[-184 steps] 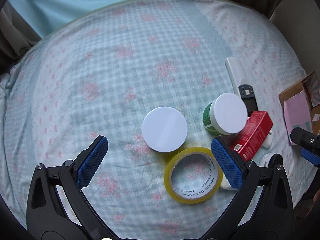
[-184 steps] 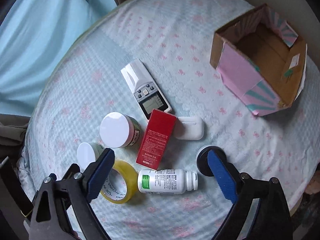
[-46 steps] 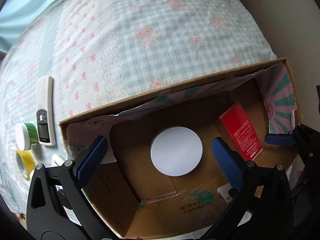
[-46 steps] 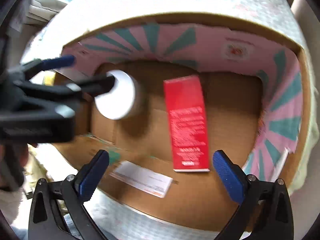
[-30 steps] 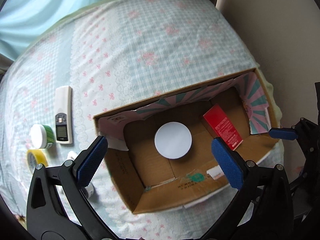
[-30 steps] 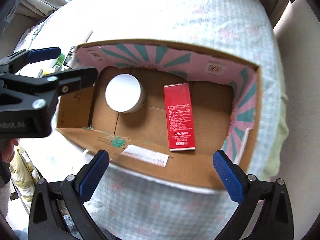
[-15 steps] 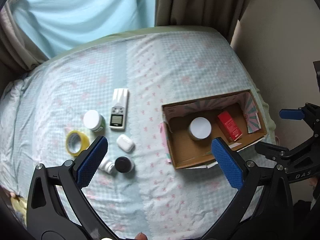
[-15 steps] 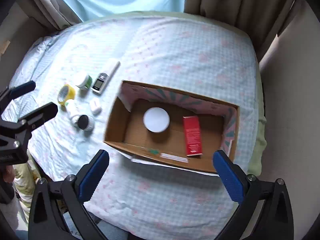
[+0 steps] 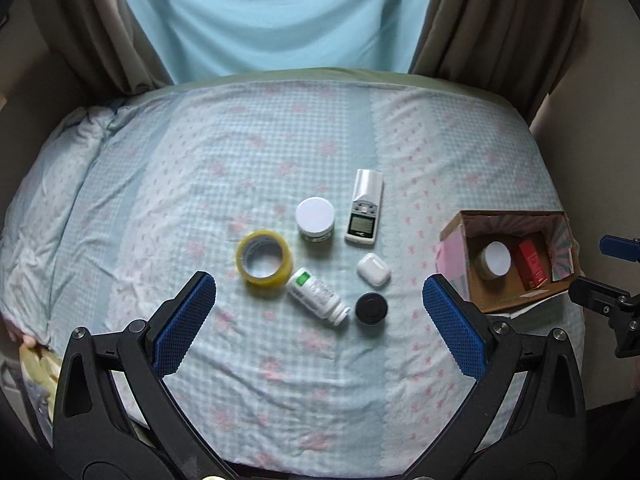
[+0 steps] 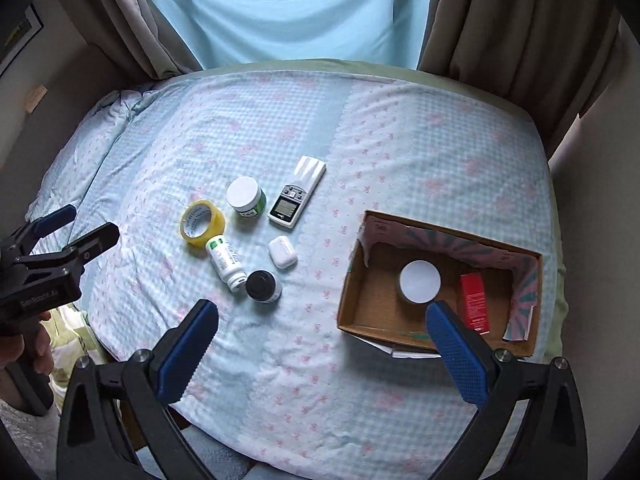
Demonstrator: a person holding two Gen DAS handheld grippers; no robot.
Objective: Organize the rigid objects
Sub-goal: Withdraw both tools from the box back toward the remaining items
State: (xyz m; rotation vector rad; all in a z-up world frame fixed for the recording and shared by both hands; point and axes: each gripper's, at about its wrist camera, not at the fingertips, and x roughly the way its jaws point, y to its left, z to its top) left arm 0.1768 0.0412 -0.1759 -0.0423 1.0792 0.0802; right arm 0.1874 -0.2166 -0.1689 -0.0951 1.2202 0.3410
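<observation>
A cardboard box (image 10: pixel 524 346) on the bed's right holds a white-lidded jar (image 10: pixel 420 281) and a red carton (image 10: pixel 474 304); it also shows in the left wrist view (image 9: pixel 452 229). On the bedspread lie a yellow tape roll (image 9: pixel 264 263), a green jar with a white lid (image 9: pixel 315 218), a remote (image 9: pixel 365 212), a white earbud case (image 9: pixel 373 271), a white pill bottle (image 9: pixel 318 297) and a black-lidded jar (image 9: pixel 371 309). My left gripper (image 9: pixel 320 330) is open and empty, high above them. My right gripper (image 10: pixel 324 356) is open and empty, high above the bed.
The bed (image 9: pixel 200 160) has a blue checked spread with pink flowers. Brown curtains (image 9: pixel 500 16) and a light blue drape (image 9: pixel 272 16) hang behind it. A beige wall (image 10: pixel 600 184) is at the right. My right gripper shows at the left wrist view's right edge (image 9: pixel 612 276).
Both grippers let go of the white-lidded jar and the red carton inside the box. Both have since risen high and pulled back from the box, so the whole bed shows.
</observation>
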